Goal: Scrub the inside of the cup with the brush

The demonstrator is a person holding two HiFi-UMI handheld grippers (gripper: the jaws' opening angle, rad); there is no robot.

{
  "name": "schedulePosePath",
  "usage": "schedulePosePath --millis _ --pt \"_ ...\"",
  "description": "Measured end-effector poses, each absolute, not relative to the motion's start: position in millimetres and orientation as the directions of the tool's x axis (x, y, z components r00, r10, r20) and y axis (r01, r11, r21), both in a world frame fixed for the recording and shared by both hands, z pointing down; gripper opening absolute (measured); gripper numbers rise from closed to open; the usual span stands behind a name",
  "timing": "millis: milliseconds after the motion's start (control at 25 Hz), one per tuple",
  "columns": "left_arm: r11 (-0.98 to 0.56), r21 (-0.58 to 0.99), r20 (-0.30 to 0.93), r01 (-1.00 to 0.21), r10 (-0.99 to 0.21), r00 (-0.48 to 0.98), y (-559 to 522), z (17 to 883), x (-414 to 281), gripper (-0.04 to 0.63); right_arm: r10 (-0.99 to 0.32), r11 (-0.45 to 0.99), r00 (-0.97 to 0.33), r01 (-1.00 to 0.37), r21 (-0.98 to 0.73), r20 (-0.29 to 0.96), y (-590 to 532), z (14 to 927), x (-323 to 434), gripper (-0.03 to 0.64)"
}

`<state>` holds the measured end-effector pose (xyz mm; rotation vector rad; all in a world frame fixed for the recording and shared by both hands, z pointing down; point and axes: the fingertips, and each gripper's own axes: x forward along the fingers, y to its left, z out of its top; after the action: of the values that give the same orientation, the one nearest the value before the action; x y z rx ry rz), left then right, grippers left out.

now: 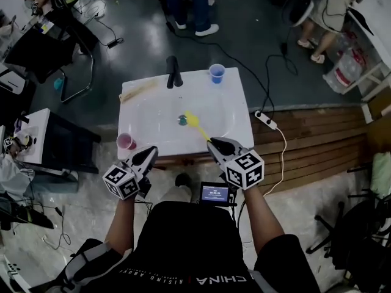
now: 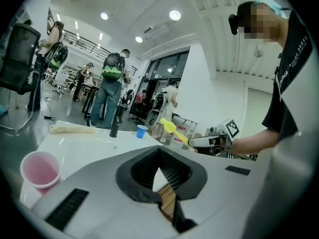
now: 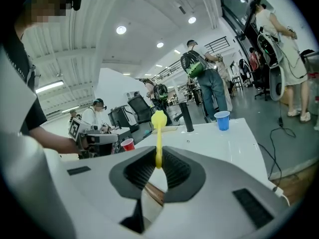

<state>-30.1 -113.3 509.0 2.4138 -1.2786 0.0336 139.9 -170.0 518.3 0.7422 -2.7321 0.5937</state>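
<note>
Head view: the right gripper (image 1: 215, 144) has its jaws clamped on the handle of a yellow plastic brush (image 1: 198, 127), whose head points out over the middle of the white table (image 1: 140, 124). The left gripper (image 1: 148, 154) has its jaws closed together with nothing between them, as the left gripper view confirms. A pink plastic cup (image 1: 126, 141) stands upright at the table's near left corner, just beside the left gripper and untouched. A blue plastic cup (image 1: 216, 73) stands at the far edge, near a black faucet (image 1: 173, 72).
</note>
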Motion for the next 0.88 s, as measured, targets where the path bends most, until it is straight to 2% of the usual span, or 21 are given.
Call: schedulePosePath --millis 360,880 --pt "-0.535 0.359 0.183 -0.764 -0.763 0.620 -124.7 502.1 -10.0 0.003 -0.460 0.778 -0.843 -0.535 -0.331 0.281 -166.8 507.7 135.1 0.043" --pt "-0.546 0.371 0.194 -0.751 -0.745 0.638 -118.8 509.0 -4.3 0.003 -0.467 0.771 -0.842 -0.537 -0.343 0.270 -155.7 508.8 134.2 0.043"
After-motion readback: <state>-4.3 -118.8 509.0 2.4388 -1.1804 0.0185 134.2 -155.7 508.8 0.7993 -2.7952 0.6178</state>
